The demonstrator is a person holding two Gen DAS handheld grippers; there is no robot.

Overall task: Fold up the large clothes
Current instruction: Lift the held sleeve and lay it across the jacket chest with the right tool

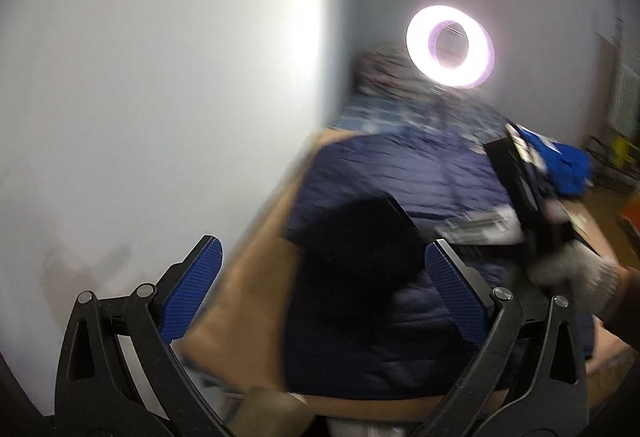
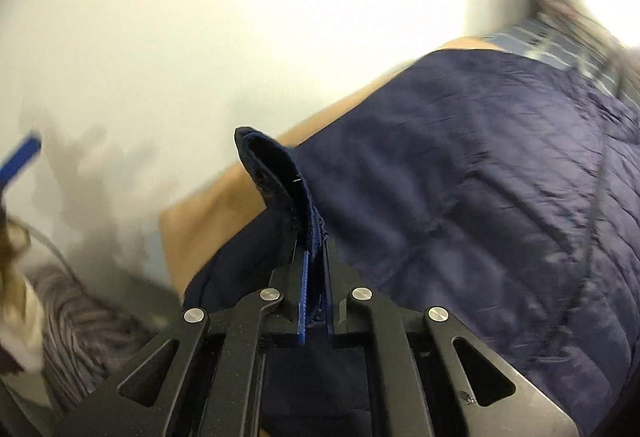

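Right gripper (image 2: 314,257) clenched on jacket (image 2: 460,177) edge — thin bite, could slip; left gripper (image 1: 320,293) released, empty.

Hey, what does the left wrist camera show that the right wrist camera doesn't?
Left wrist only: the lit ring light, the left gripper open and empty, and a gloved hand with the other tool. Right wrist only: the right gripper shut on the jacket's edge. Both show the navy quilted jacket on the tan table by the white wall.
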